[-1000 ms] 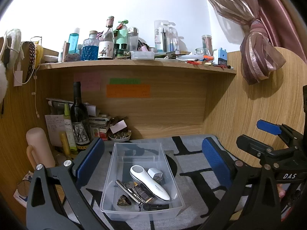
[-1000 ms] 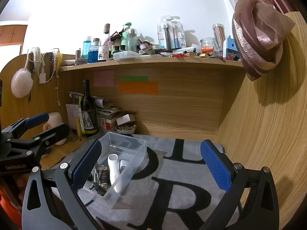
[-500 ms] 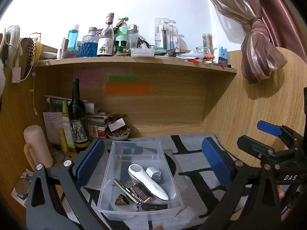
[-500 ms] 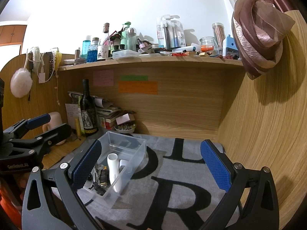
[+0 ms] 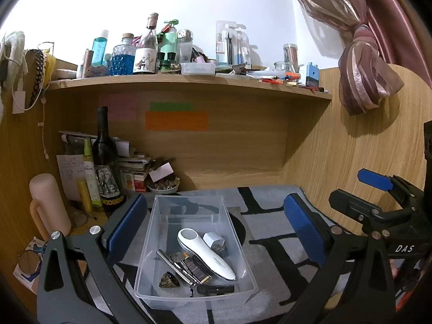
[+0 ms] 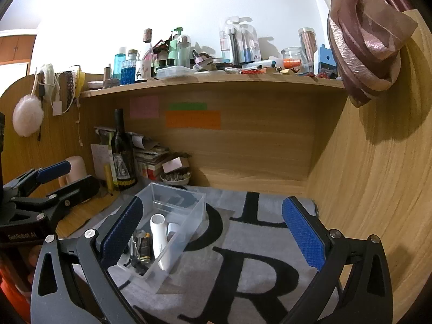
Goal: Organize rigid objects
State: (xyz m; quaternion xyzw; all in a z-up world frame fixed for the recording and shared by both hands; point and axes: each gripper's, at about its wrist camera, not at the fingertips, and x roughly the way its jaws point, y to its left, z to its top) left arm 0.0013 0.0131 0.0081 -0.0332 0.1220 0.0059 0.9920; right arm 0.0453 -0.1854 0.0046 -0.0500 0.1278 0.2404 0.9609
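Observation:
A clear plastic bin (image 5: 189, 210) sits on the grey lettered mat (image 5: 270, 232). Inside it lie a white handheld device (image 5: 205, 253), a small white plug (image 5: 213, 240), a metal pen (image 5: 172, 266), a small dark bottle (image 5: 193, 267) and a stone-like piece (image 5: 168, 280). My left gripper (image 5: 216, 224) is open and empty, held above the bin. My right gripper (image 6: 213, 232) is open and empty over the mat, to the right of the bin (image 6: 186, 210); the white device (image 6: 159, 235) shows there too.
A dark wine bottle (image 5: 105, 162), a pink cylinder (image 5: 48, 205), stacked books and a small bowl (image 5: 163, 186) stand at the back left. A wooden shelf (image 5: 189, 79) above is crowded with bottles. Wooden walls close the back and right. A tied curtain (image 5: 361, 64) hangs at the right.
The left gripper has drawn slightly back and up; the bin sits a little lower in its view. The right gripper has barely moved. Both stay open.

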